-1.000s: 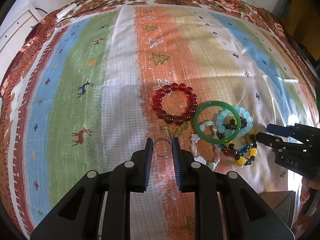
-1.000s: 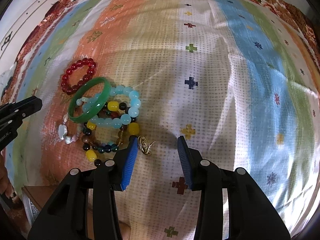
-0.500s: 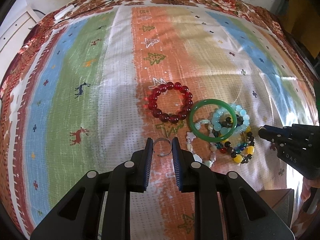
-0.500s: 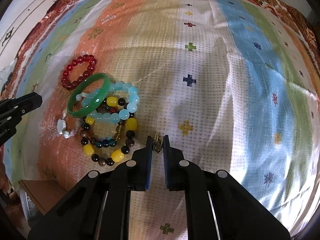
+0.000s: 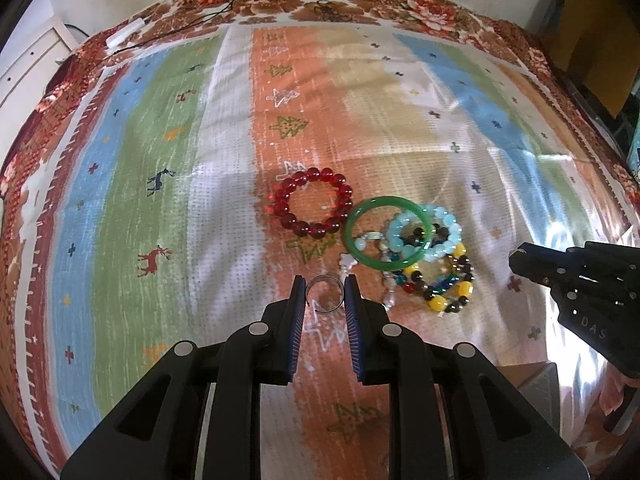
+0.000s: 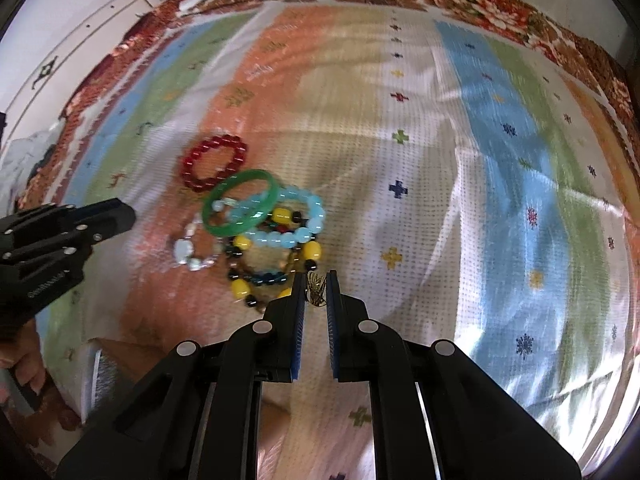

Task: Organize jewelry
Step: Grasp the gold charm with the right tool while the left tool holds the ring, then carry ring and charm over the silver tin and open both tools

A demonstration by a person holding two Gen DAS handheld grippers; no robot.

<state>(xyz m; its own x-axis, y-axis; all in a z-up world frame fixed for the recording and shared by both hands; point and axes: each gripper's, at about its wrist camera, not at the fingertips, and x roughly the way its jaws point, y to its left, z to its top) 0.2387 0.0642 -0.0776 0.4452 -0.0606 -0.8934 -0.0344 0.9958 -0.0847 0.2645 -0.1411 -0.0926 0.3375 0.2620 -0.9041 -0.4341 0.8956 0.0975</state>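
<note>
My left gripper (image 5: 324,290) is shut on a thin silver ring (image 5: 325,295), held just above the striped cloth (image 5: 160,184). My right gripper (image 6: 316,290) is shut on a small gold ornament (image 6: 316,291) and holds it lifted off the cloth. A pile of bracelets lies between the grippers: a red bead bracelet (image 5: 313,208), a green bangle (image 5: 387,236), a light blue bead bracelet (image 5: 440,236), a multicolour bead bracelet (image 5: 444,284) and a white shell bracelet (image 6: 192,254). The right gripper shows in the left wrist view (image 5: 520,258), the left one in the right wrist view (image 6: 116,216).
The striped cloth with tree and deer patterns covers a bed-like surface with a floral border (image 5: 320,4). A brown box corner (image 6: 120,360) sits at the near edge. White furniture (image 5: 28,56) stands at the far left.
My right gripper closed on the gold ornament and lifted it up and back from the cloth. My left gripper kept the silver ring and drew back slightly from the bracelets.
</note>
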